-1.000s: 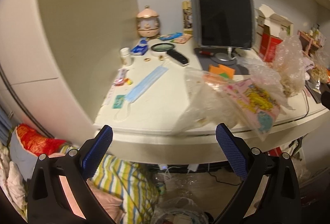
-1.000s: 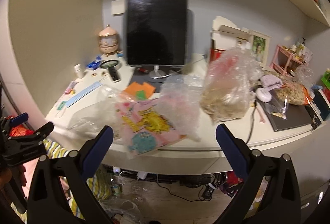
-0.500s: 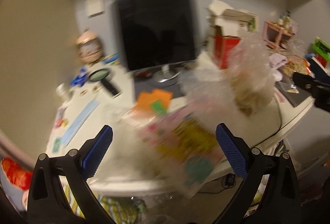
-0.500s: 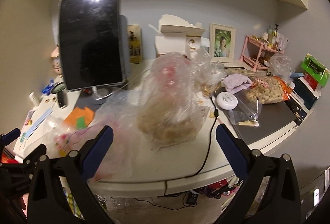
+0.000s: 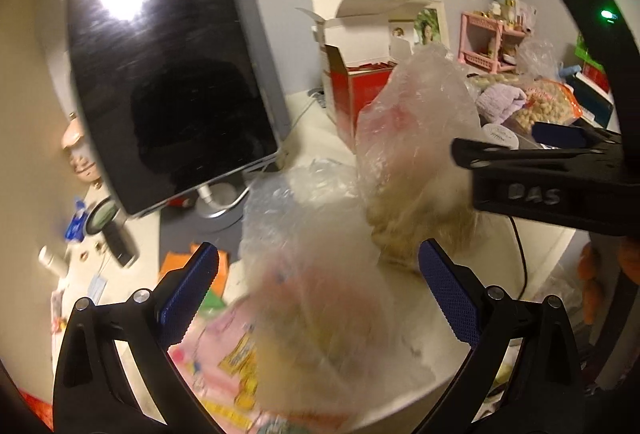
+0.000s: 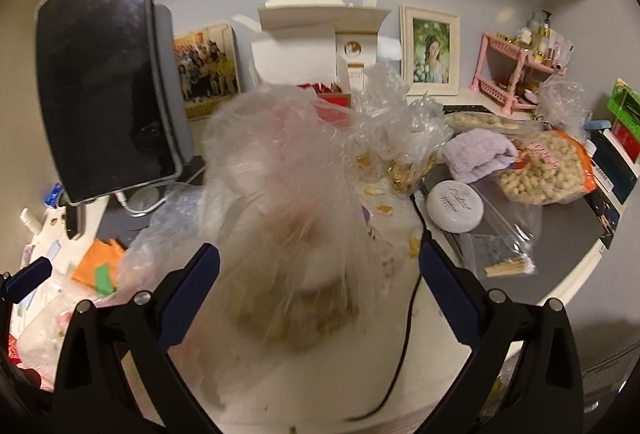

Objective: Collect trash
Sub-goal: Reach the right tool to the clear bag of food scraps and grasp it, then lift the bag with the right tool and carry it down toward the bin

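Note:
A tall clear plastic bag with brownish scraps stands on the white desk, between the wide-open fingers of my right gripper; it also shows in the left wrist view. My left gripper is open and empty over a crumpled clear bag and a pink and yellow printed wrapper. The right gripper's body crosses the left wrist view at the right. Both views are blurred by motion.
A dark monitor stands at the left, an open red and white box behind the bags. A peanut bag, purple cloth, white round case, black cable and orange paper lie around.
Both grippers have swung right and moved in closer over the desk. The tall scrap bag now sits between the right gripper's fingers; the left gripper now faces the crumpled bag and wrapper.

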Demonstrator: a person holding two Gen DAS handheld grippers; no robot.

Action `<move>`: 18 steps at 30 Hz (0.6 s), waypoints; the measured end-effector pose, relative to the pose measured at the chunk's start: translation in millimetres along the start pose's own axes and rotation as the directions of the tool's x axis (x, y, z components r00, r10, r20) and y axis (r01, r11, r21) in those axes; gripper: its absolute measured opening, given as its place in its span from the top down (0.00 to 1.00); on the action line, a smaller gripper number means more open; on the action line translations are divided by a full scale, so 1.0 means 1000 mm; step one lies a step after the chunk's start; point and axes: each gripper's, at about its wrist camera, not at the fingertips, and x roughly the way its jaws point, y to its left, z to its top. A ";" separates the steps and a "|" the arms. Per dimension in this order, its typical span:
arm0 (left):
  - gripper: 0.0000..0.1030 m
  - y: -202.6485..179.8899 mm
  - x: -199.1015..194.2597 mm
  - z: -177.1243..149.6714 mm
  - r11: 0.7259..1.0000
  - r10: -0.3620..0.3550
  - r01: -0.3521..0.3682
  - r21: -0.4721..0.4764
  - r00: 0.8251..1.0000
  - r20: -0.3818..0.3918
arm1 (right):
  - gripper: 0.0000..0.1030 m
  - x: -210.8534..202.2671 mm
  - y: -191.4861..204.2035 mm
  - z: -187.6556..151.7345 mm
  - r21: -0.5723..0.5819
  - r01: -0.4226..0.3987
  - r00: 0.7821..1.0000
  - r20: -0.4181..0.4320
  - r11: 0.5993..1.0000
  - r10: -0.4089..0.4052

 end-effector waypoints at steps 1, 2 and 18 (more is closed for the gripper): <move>0.06 -0.002 0.006 0.003 1.000 -0.006 0.006 0.006 1.000 -0.001 | 0.06 0.009 0.000 0.002 -0.004 0.003 1.000 -0.009 1.000 -0.003; 0.06 -0.004 0.013 0.006 1.000 -0.015 0.015 0.014 1.000 0.000 | 0.06 0.014 0.001 0.004 -0.004 0.002 1.000 -0.015 1.000 -0.002; 0.06 -0.012 0.042 0.016 0.999 -0.033 0.034 0.034 0.999 -0.031 | 0.86 0.065 0.008 0.012 0.035 -0.145 0.984 -0.101 0.989 0.148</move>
